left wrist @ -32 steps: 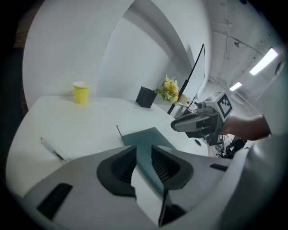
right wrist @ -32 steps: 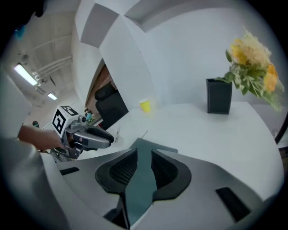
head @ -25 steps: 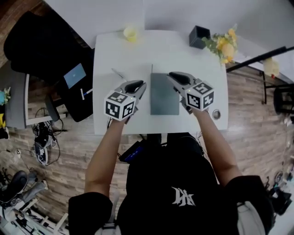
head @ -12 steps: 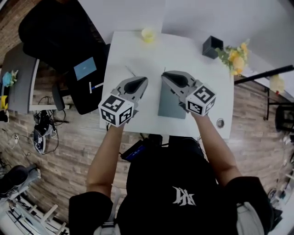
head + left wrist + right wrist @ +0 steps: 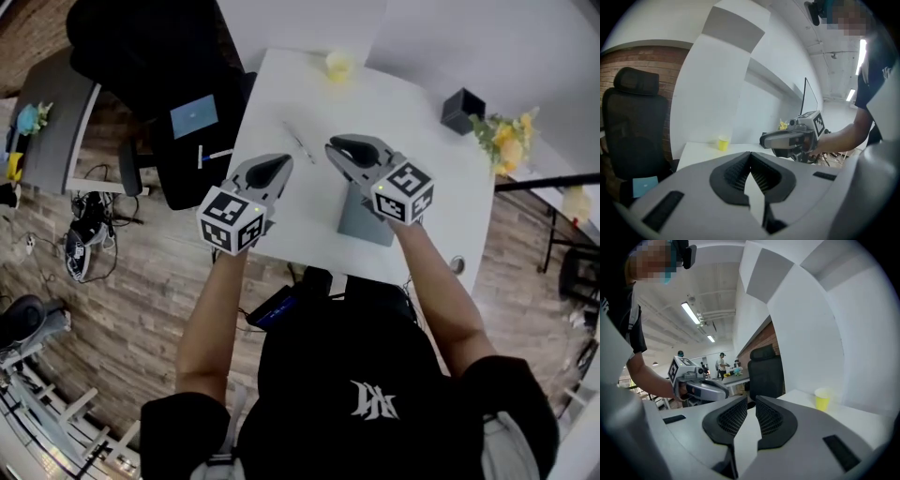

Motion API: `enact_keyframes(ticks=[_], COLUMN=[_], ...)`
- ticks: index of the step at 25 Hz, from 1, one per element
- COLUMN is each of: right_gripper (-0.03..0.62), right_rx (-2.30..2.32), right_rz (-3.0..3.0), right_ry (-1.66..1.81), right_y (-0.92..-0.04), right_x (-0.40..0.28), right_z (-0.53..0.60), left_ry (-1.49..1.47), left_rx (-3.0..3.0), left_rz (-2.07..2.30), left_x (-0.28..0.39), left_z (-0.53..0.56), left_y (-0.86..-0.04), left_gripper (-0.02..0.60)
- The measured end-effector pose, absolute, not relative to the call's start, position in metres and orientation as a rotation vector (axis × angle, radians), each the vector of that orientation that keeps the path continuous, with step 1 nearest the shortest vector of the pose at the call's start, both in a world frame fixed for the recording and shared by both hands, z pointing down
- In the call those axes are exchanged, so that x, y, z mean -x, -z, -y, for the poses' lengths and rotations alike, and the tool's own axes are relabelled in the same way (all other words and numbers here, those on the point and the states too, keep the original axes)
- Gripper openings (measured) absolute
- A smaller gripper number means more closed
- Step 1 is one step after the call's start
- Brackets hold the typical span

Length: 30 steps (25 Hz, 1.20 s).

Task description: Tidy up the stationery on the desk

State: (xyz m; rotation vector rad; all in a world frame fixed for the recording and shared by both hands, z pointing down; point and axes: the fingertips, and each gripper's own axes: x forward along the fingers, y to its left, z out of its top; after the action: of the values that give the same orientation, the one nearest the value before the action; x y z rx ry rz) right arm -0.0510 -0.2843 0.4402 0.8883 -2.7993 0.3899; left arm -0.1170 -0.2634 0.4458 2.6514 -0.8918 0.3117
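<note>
A grey notebook (image 5: 362, 223) lies on the white desk (image 5: 412, 122), partly hidden under my right gripper (image 5: 333, 147). A thin pen (image 5: 300, 142) lies left of it, toward the far edge. My left gripper (image 5: 284, 161) hovers over the desk's left part, below the pen, shut on nothing (image 5: 750, 154). The right gripper's jaws (image 5: 751, 399) have just been closing; a narrow gap remains with nothing in it. Each gripper shows in the other's view: the right gripper (image 5: 787, 140) and the left gripper (image 5: 701, 387), side by side above the desk.
A yellow cup (image 5: 338, 65) stands at the desk's far edge, also in both gripper views (image 5: 723, 143) (image 5: 822, 398). A black box (image 5: 462, 110) and yellow flowers (image 5: 506, 141) sit at the far right. A black chair (image 5: 150, 56) stands left of the desk.
Both grippers have lifted off the desk and moved toward its far side. Their jaws have narrowed; the left pair is now closed. Nothing was picked up.
</note>
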Motion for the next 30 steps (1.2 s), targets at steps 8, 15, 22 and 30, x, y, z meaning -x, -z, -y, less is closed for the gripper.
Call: enact_keyframes(ticks=[8, 15, 22, 30], right_gripper=[0.086, 0.112, 0.121, 0.146], right_rx=[-0.819, -0.778, -0.744, -0.735], right_rz=[2.702, 2.618, 2.488, 2.357], right_ry=[-0.443, -0.525, -0.516, -0.571], right_y=[-0.489, -0.531, -0.571, -0.607], right_x=[0.083, 0.099, 0.104, 0.105], right_z=[0.304, 0.322, 0.343, 0.352], left_ry=[-0.285, -0.285, -0.289, -0.266], left_rx=[-2.562, -2.504, -2.476, -2.416], left_rz=[1.012, 0.994, 0.992, 0.981], left_x=[0.164, 0.167, 0.172, 0.174], left_z=[0.270, 0.267, 0.268, 0.267], left_y=[-0.467, -0.498, -0.519, -0.542], left_gripper=[0.003, 0.003, 0.003, 0.003])
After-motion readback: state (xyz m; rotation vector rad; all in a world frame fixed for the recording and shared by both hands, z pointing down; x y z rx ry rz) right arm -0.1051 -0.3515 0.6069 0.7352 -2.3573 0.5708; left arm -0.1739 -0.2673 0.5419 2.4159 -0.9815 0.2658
